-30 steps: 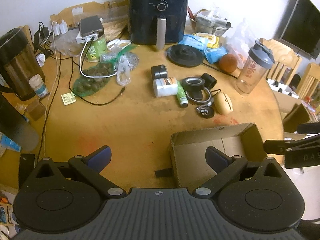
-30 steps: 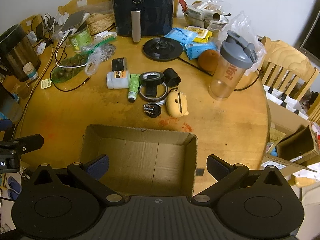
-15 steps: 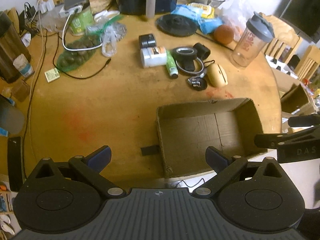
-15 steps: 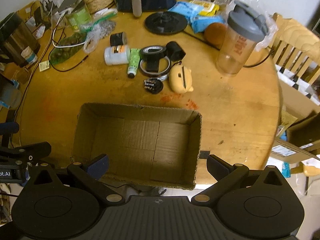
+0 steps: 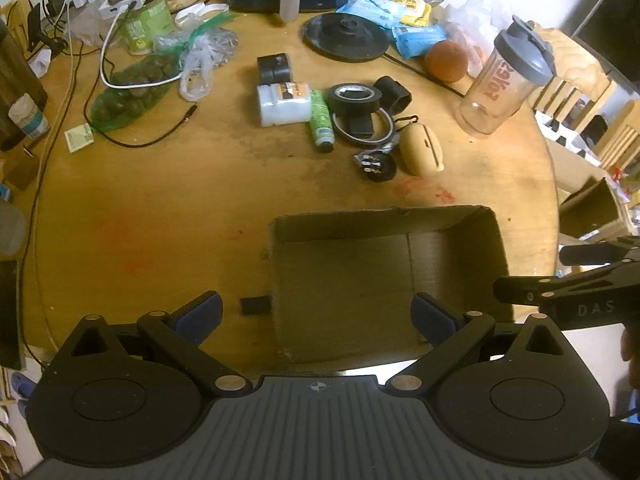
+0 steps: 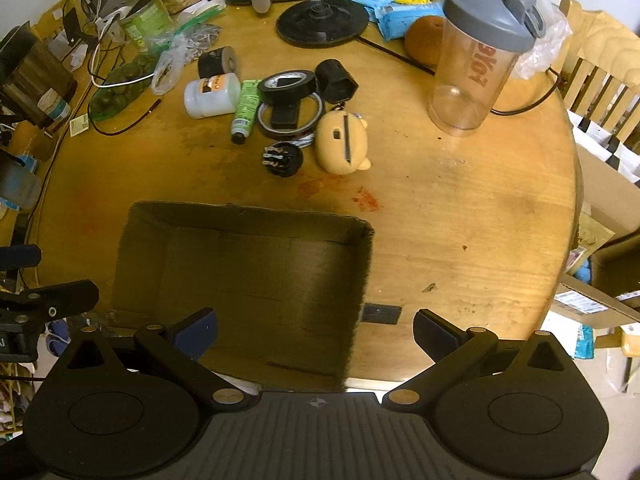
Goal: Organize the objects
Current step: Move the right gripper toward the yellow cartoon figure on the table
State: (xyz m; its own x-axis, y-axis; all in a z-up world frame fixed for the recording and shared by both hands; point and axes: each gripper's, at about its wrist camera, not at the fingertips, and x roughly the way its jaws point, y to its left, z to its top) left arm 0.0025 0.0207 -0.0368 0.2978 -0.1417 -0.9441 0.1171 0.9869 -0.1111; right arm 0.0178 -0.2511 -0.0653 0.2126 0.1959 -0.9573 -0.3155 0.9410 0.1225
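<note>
Both hand-held grippers hover above the near edge of the round worktop [image 5: 160, 208], jaws spread wide and holding nothing: the left hand-held gripper [image 5: 316, 314] at the bottom of its view, the right hand-held gripper [image 6: 316, 330] likewise. An open, empty box [image 6: 240, 272] sits at lower centre of the frame. Beyond it, at upper centre, lies a cluster: white jar [image 6: 212, 95], green tube [image 6: 245, 110], black tape roll [image 6: 287, 85], tan case [image 6: 342, 143] and a black plug [image 6: 282, 159]. A shaker bottle [image 6: 478, 64] stands upright at upper right.
</note>
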